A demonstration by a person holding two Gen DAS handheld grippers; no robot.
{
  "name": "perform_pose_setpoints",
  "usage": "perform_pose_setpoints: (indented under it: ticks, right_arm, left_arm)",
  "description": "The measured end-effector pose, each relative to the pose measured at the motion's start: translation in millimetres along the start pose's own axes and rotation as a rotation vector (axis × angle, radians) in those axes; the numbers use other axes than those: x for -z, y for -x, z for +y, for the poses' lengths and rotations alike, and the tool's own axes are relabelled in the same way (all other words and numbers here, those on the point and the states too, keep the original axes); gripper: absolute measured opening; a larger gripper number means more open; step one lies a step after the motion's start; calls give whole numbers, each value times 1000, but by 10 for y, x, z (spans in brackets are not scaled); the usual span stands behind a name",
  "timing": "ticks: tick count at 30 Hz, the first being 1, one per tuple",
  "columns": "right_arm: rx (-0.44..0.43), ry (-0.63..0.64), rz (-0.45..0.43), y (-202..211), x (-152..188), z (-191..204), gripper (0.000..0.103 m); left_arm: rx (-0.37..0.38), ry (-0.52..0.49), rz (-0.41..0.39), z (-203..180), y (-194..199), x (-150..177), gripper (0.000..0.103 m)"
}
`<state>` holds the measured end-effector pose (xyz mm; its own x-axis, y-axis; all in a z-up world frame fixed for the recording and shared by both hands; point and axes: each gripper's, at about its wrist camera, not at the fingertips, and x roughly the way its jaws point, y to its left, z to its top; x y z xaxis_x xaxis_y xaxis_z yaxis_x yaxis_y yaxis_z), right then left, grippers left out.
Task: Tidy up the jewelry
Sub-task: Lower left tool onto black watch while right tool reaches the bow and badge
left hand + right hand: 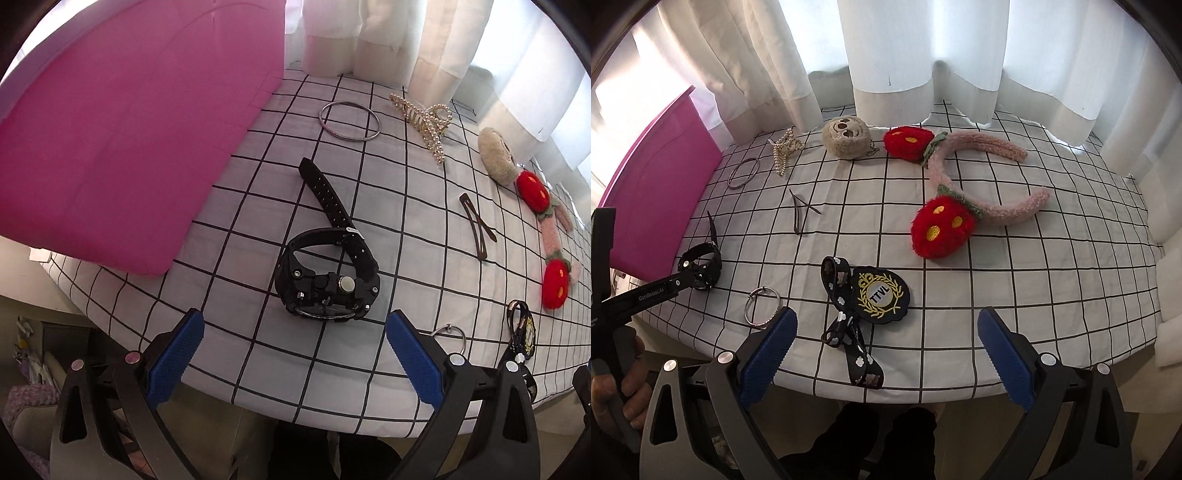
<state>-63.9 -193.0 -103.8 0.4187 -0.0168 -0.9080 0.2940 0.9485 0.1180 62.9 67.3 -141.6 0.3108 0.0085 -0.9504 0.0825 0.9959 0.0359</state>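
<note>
A black wristwatch (327,282) lies on the checked tablecloth (258,192), just beyond my open, empty left gripper (295,354). Farther back lie a silver bangle (349,120), a pearl hair claw (424,123) and a brown hair clip (476,227). My right gripper (886,354) is open and empty over the near table edge. Before it lie a black lanyard with a TTVL badge (879,295) and a ring bracelet (762,306). The watch (701,264) shows at the left of the right wrist view, with the left gripper's body (635,299) by it.
A pink box (122,129) stands at the table's left. A pink headband with red plush strawberries (960,192) and a beige plush keychain (846,138) lie toward the back. White curtains (923,55) hang behind the table.
</note>
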Motion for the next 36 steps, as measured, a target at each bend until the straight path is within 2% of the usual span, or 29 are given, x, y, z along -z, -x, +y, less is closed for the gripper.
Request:
perform_pose_setpoints:
  ticks: [7, 15, 22, 29, 36]
  right_arm:
    - [-11, 6, 34, -301, 8, 44, 94]
    - [52, 19, 106, -715, 9, 113, 94]
    - [86, 15, 133, -888, 19, 87, 94]
    - [95, 19, 137, -1012, -2, 76, 94]
    - [118, 43, 93, -1026, 4, 123, 94]
  left_arm:
    - [3, -24, 13, -32, -240, -33, 97]
    - [-1, -54, 14, -58, -394, -94, 97]
    - [-1, -59, 26, -69, -524, -142, 97]
    - [7, -56, 35, -118, -653, -213, 98]
    - [47, -28, 14, -144, -815, -408, 98]
